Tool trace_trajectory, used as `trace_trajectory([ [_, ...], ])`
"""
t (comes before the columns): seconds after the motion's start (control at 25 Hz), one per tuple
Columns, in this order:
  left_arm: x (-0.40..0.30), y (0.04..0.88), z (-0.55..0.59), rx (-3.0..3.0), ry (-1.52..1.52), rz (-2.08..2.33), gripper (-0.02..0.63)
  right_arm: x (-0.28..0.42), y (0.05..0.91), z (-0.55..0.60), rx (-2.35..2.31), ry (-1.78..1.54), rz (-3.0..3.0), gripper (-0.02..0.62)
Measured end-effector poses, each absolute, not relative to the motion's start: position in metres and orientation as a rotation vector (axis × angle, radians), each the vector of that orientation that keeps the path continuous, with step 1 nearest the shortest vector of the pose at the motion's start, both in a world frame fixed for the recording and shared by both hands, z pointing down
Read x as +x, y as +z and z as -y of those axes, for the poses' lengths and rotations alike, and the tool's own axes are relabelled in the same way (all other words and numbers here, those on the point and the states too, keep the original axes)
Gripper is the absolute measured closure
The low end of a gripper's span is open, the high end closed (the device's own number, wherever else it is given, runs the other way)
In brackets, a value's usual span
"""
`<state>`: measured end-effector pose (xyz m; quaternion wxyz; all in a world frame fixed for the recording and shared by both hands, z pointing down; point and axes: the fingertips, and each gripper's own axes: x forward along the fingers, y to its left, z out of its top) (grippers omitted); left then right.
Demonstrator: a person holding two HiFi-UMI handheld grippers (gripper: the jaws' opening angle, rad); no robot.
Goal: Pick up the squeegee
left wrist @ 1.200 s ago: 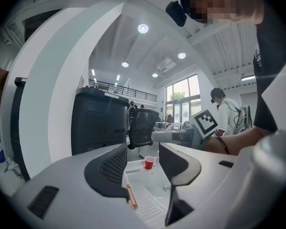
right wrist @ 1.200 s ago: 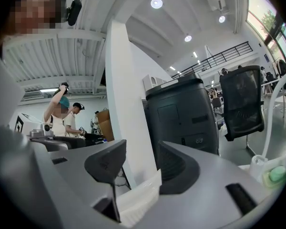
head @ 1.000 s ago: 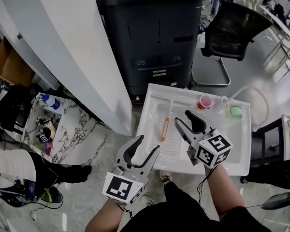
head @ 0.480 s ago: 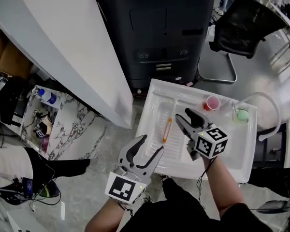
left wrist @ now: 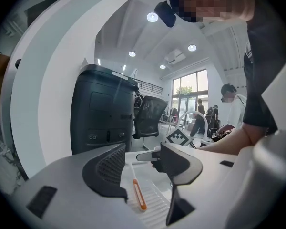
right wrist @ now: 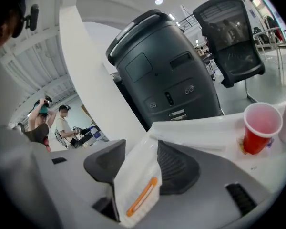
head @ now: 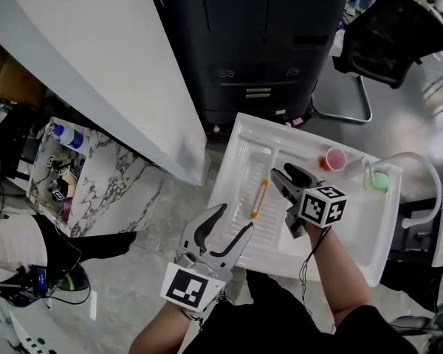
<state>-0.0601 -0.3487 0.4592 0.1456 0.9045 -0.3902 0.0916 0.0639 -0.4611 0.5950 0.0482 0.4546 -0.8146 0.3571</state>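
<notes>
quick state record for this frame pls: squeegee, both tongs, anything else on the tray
squeegee: lying flat on the ribbed part of the white tray, orange handle toward the person, not held
left tongs: open, jaws have just been opening, nothing between them; at the tray's near edge, short of the squeegee
right tongs: open, over the tray beside the squeegee, pads not on it
red cup: upright, far side of the tray
pickup: not yet done
</notes>
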Motion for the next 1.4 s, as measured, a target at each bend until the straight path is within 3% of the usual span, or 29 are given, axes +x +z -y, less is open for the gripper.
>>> trace_trajectory([
  [0.96, -0.073, 0.503, 0.363, 2.477, 0.34, 1.172, 0.359, 0.046, 0.7, 0.488, 1.271, 1.585, 2.317, 0.377],
  [1.4, -0.085, 0.508, 0.358, 2.46, 0.356, 1.19, 0.357, 0.037, 0.707, 0.489, 1.253, 1.614, 2.315, 0.505],
])
